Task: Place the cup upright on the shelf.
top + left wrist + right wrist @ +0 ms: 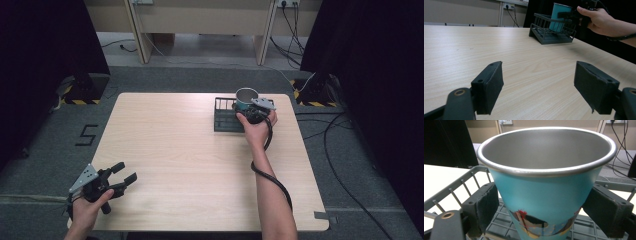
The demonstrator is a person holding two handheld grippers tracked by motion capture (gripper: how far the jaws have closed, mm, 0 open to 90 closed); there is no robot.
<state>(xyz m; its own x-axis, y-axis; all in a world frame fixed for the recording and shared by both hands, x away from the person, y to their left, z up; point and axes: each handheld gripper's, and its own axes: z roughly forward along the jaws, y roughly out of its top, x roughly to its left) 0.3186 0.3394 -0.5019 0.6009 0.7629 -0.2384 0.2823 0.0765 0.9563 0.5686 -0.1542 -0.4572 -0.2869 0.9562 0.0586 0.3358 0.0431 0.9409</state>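
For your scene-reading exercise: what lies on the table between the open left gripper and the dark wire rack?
Nothing: in the left gripper view, bare pale wooden tabletop runs from the left gripper to the dark grey wire rack.

Each hand carries a black two-jaw tool (114,179) topped by a grey three-cornered plate; brass-ringed screws, padded jaws. A black cable (272,181) trails from the right tool (256,114). Bare forearms.

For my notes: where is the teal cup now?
High view: the teal cup stands at the table's far right, over the dark wire rack, between the right gripper's jaws.
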